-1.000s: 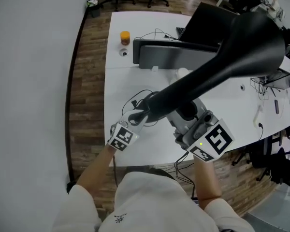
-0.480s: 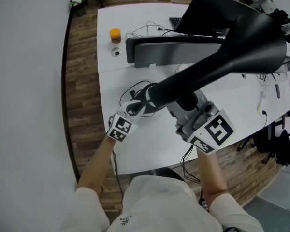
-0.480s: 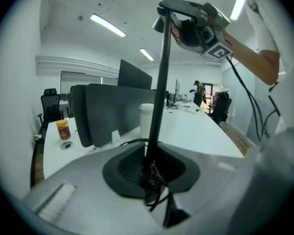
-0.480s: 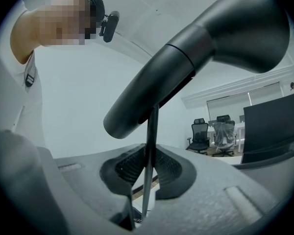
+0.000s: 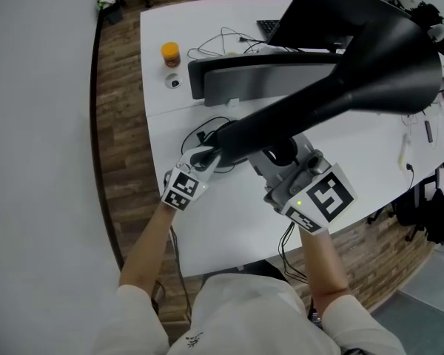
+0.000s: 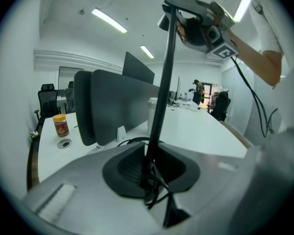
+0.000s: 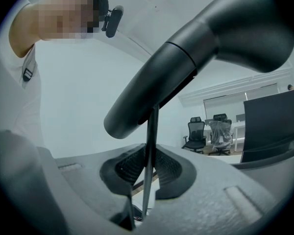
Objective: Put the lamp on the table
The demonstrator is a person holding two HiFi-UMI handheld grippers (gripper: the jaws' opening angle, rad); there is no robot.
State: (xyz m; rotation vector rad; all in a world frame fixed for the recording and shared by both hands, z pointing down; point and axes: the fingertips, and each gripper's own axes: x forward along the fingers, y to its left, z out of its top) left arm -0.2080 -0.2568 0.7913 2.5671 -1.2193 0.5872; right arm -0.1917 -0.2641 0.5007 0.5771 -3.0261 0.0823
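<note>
Left gripper (image 6: 150, 174): jaws opening around lamp (image 5: 318, 100) pole
Right gripper (image 7: 147, 173): jaws closed on lamp's thin stem
Lamp: black, tilted, over white desk (image 5: 229, 224)

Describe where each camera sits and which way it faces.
Head view: on the person's head, facing down at the table; both forearms show.
Left gripper view: on the left gripper, facing toward a monitor; lamp between its opening jaws; right forearm above.
Right gripper view: on the right gripper, facing up the lamp, jaws shut on it; shirt shows.
Shared by all: the lamp.
</note>
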